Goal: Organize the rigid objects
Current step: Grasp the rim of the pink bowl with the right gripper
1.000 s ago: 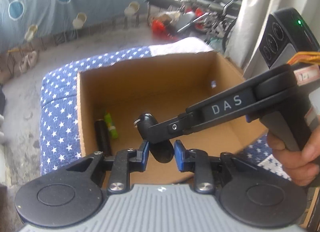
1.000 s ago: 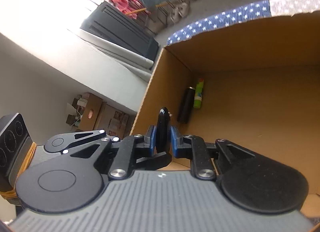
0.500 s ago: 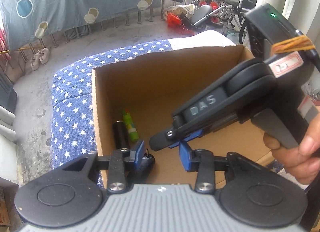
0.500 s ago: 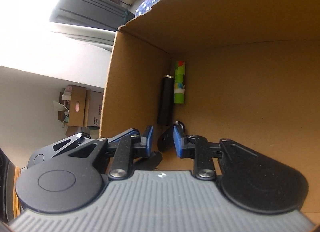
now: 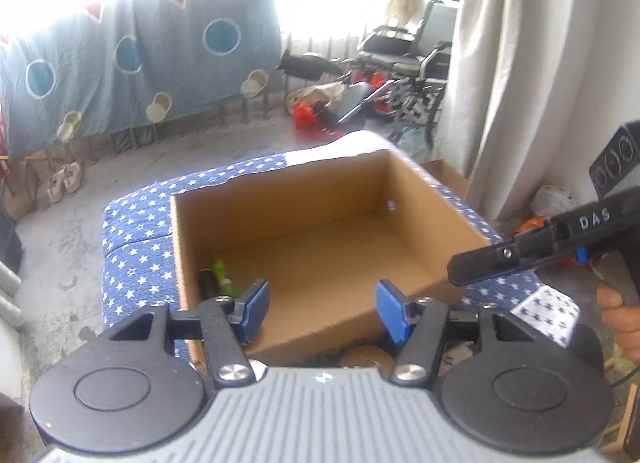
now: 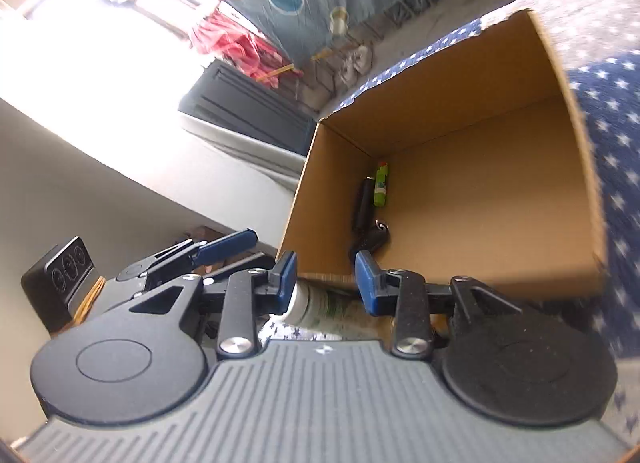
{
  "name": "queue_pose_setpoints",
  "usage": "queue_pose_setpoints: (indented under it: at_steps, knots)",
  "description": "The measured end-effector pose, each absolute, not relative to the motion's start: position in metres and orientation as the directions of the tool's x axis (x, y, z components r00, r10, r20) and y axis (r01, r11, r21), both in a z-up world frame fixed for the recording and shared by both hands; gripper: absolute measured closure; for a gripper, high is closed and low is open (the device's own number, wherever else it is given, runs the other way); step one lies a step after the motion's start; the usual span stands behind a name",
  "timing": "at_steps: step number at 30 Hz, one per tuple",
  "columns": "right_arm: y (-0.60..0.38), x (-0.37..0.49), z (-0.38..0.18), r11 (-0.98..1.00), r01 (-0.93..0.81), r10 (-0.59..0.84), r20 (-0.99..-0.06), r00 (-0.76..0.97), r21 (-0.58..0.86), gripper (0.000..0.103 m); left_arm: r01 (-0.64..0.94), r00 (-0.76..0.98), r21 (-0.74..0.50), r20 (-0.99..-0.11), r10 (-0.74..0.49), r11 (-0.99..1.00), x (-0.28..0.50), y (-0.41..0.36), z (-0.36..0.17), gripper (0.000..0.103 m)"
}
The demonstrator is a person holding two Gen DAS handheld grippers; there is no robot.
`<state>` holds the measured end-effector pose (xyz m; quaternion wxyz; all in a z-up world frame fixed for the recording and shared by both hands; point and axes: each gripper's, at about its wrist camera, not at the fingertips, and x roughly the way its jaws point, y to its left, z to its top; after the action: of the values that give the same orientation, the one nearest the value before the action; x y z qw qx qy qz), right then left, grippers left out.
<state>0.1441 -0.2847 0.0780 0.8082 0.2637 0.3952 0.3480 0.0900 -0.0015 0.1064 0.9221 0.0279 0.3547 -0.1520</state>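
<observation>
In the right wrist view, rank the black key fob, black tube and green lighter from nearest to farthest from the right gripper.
From the right gripper:
1. Black key fob, box's near left corner.
2. Black tube, along the left wall.
3. Green lighter, beside the tube, reaching farther back.

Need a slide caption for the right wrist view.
Right gripper opening, empty, before the box holding key fob, black tube, green tube.

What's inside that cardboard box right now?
Three things lie along one wall of the cardboard box: a black tube, a green lighter and a black key fob. The rest of the floor looks bare; the near corner is hidden by the box wall.
</observation>
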Motion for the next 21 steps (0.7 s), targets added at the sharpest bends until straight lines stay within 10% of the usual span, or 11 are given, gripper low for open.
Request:
queue_pose_setpoints:
  at_steps: [21]
  knots:
    - [-0.290,0.049,-0.046,0.848,-0.182,0.483,-0.585,0.651,0.497,0.062,0.519,0.509,0.014,-0.808,-0.296,0.855,0.038,-0.096,-0.023,0.029]
